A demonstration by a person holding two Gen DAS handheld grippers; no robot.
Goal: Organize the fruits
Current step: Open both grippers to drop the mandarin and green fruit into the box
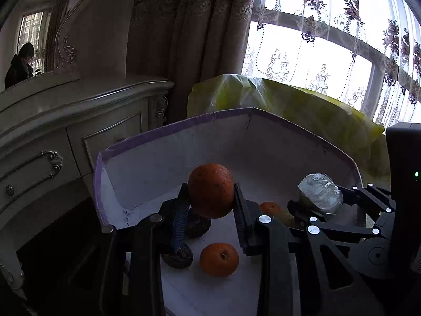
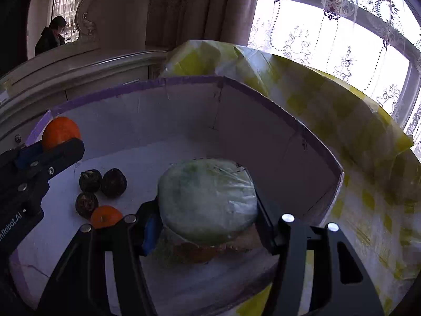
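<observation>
Two grips: left gripper (image 1: pixel 211 197) jaws pinch a firm, round orange (image 1: pixel 210 190) at 3 and 9 o'clock; right gripper (image 2: pixel 208 226) jaws pinch a slippery plastic-wrapped fruit (image 2: pixel 208 202).

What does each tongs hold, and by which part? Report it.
Left tongs: an orange, pinched across its sides. Right tongs: a plastic-wrapped green fruit, gripped across its sides, above the box.

Matt white cardboard box (image 2: pixel 184 121) with purple-taped rim; dimpled, faintly glossy orange (image 1: pixel 210 189); crinkled glossy plastic wrap on green melon piece (image 2: pixel 208 200); rough, dull dark fruits (image 2: pixel 113 183); matt black plastic grippers; sheer embroidered lace curtain (image 1: pixel 329 52).
</observation>
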